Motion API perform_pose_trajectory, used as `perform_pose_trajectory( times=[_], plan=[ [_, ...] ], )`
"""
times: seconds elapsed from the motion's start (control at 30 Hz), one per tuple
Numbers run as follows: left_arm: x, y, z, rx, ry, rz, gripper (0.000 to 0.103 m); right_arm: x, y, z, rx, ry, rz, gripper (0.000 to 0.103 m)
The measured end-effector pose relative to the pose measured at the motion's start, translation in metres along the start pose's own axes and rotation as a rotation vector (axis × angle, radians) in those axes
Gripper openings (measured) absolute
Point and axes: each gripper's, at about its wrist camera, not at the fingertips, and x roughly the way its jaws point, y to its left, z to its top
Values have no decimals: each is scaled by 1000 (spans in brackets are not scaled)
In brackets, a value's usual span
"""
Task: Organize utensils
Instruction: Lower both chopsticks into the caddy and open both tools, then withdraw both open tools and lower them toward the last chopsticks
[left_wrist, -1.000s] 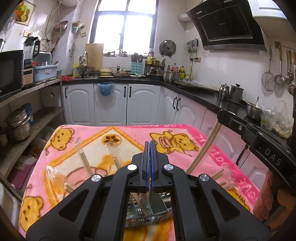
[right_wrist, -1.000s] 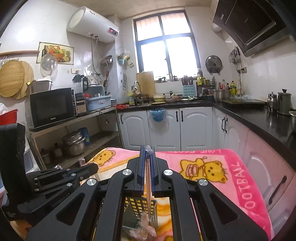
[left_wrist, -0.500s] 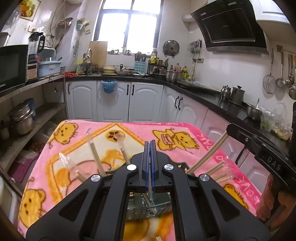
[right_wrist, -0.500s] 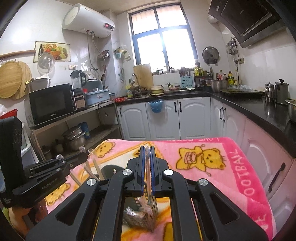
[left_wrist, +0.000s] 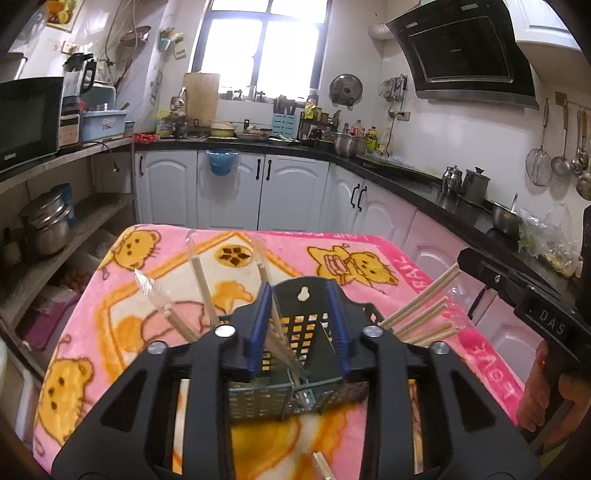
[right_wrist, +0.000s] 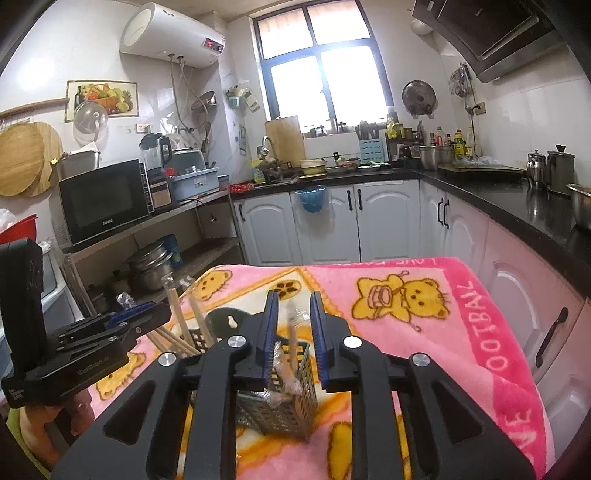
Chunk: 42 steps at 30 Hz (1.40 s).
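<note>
A dark perforated utensil holder (left_wrist: 295, 339) stands on the pink cartoon blanket (left_wrist: 122, 317). It also shows in the right wrist view (right_wrist: 295, 398). Several wrapped wooden chopsticks (left_wrist: 201, 284) lean out of it on the left, more (left_wrist: 421, 306) on the right. My left gripper (left_wrist: 299, 332) is open just above the holder, with a wrapped chopstick (left_wrist: 275, 325) standing loose between the jaws. My right gripper (right_wrist: 293, 339) is open above the holder, with a wrapped chopstick (right_wrist: 292, 336) standing free between its jaws.
The blanket covers a small table in a kitchen. White cabinets (left_wrist: 258, 192) and a black counter (left_wrist: 424, 184) run behind and to the right. Open shelves with pots (left_wrist: 48, 225) stand on the left. The other gripper's body (left_wrist: 524, 299) reaches in at right.
Both grippers were shut, each pinching a wrapped chopstick over the holder. Now both have opened and the chopsticks stand in the holder.
</note>
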Motion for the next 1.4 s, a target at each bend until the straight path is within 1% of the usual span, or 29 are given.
perform_pose_trajectory(
  times=[0.13,0.17,0.2,0.27,0.37,0.43,0.57,0.63,0.7,0.77,0.87,1.07,1.4],
  plan=[
    [-2,-1,-2,-1,4,-9,30,-7,7,-2,-26,5,-7,25],
    [-3,-1,-3,-3,5,-12,31,-8,7,-3,-27,6,-8,28],
    [-4,-1,-4,-4,5,-13,33,-10,8,-4,-25,9,-8,31],
    [-8,0,-5,-8,3,-19,37,-13,8,-5,-22,12,-6,32],
    [-12,-1,-7,-2,-3,-27,45,-16,8,-7,-23,18,-10,38],
    [-18,-3,-8,2,-19,-26,57,-20,9,-8,-23,19,-12,40],
    [-30,-4,-7,-1,-46,-35,67,-27,11,-11,-33,17,-16,47],
    [-35,-6,-7,-2,-60,-38,82,-31,12,-13,-38,17,-22,51],
    [-39,-8,-8,6,-57,-42,87,-35,14,-16,-35,20,-20,55],
    [-43,-9,-10,9,-54,-45,92,-38,14,-18,-33,25,-19,56],
    [-49,-10,-15,11,-44,-46,92,-42,14,-23,-35,34,-19,60],
    [-56,-9,-27,-4,-23,-59,92,-46,16,-34,-35,62,-18,63],
    [-46,-13,-57,8,49,-50,92,-50,16,-60,-50,121,-21,66]
  ],
)
